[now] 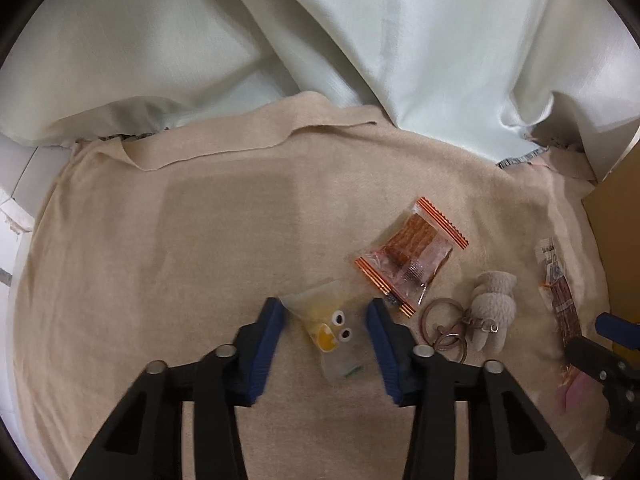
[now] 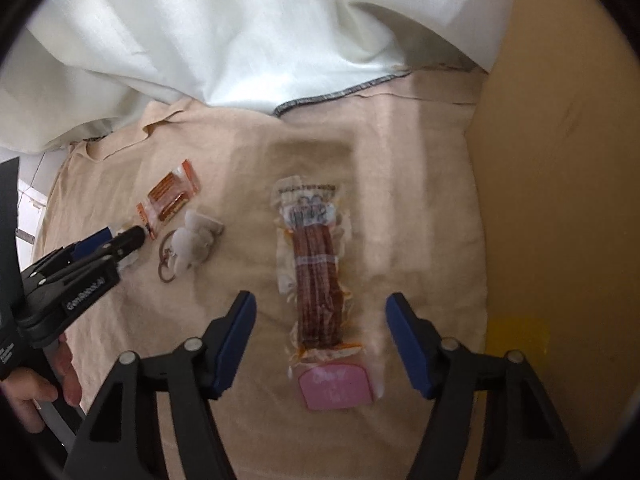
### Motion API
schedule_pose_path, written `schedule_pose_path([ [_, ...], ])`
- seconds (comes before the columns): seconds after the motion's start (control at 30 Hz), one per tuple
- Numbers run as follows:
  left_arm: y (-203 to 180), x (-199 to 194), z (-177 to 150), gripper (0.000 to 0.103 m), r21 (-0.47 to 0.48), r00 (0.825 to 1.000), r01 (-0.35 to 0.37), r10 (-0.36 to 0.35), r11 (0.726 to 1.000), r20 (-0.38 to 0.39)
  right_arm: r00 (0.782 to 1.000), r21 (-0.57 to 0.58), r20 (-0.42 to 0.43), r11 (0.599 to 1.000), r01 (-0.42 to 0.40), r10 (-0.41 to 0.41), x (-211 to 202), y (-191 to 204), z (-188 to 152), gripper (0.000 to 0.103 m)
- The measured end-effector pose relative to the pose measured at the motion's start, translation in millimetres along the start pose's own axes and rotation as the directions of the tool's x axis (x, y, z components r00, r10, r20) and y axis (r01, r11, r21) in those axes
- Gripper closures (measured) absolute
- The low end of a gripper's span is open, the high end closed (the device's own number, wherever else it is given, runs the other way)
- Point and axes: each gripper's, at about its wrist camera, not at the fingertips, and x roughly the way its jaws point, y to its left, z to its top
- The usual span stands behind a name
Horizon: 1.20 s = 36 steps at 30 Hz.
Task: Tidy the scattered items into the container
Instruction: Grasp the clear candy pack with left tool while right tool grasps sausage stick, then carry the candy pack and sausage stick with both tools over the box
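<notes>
On the beige cloth, a small clear packet with a yellow piece and googly eyes lies between the blue pads of my open left gripper. To its right are an orange-edged snack packet, a plush keychain with metal rings and a long packet of red-brown sticks. In the right wrist view that long packet, with a pink label at its near end, lies between the fingers of my open right gripper. The snack packet and keychain sit further left.
A cardboard container wall rises along the right edge of the cloth, also seen as a brown cardboard wall. White fabric is bunched behind the cloth. A hand holds the left gripper at the left.
</notes>
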Motion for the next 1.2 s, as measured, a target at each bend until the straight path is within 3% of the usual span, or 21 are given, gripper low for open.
schedule_pose_path([
  [0.07, 6.7, -1.1, -0.8, 0.077, -0.013, 1.0, 0.011, -0.011, 1.0, 0.003, 1.0, -0.019, -0.009, 1.0, 0.008, -0.008, 4.3, 2.9, -0.2, 0.042],
  [0.2, 18.2, -3.4, -2.1, 0.078, -0.03, 0.999, 0.032, -0.032, 0.999, 0.006, 0.999, -0.068, -0.005, 0.997, 0.045, -0.046, 11.1, 10.6, -1.8, 0.051],
  [0.23, 20.6, -3.7, -2.5, 0.078, -0.032, 1.0, 0.03, -0.03, 0.999, 0.006, 0.998, -0.085, 0.001, 0.994, 0.069, -0.069, 11.7, 12.9, -1.8, 0.059],
  [0.4, 37.9, -9.1, -9.0, 0.078, -0.059, 0.999, 0.04, -0.039, 0.997, 0.01, 0.999, -0.064, 0.001, 0.997, 0.052, -0.052, 9.4, 9.5, 0.1, 0.065],
  [0.53, 50.2, -12.9, -5.0, 0.078, -0.06, 0.999, 0.046, -0.045, 0.997, 0.019, 0.998, -0.075, 0.009, 0.996, 0.057, -0.057, 2.6, 12.1, -0.5, 0.066],
  [0.87, 56.9, -37.0, -7.7, 0.078, -0.07, 0.996, 0.08, -0.078, 0.994, 0.032, 0.999, -0.117, 0.036, 0.993, -0.017, 0.021, -32.7, 32.5, -6.1, 0.066],
  [1.2, 72.3, -91.5, -14.6, 0.078, -0.089, 0.994, 0.097, -0.092, 0.991, 0.059, 0.99, -0.11, 0.111, 0.991, -0.08, 0.092, -85.0, 39.2, -3.0, 0.066],
])
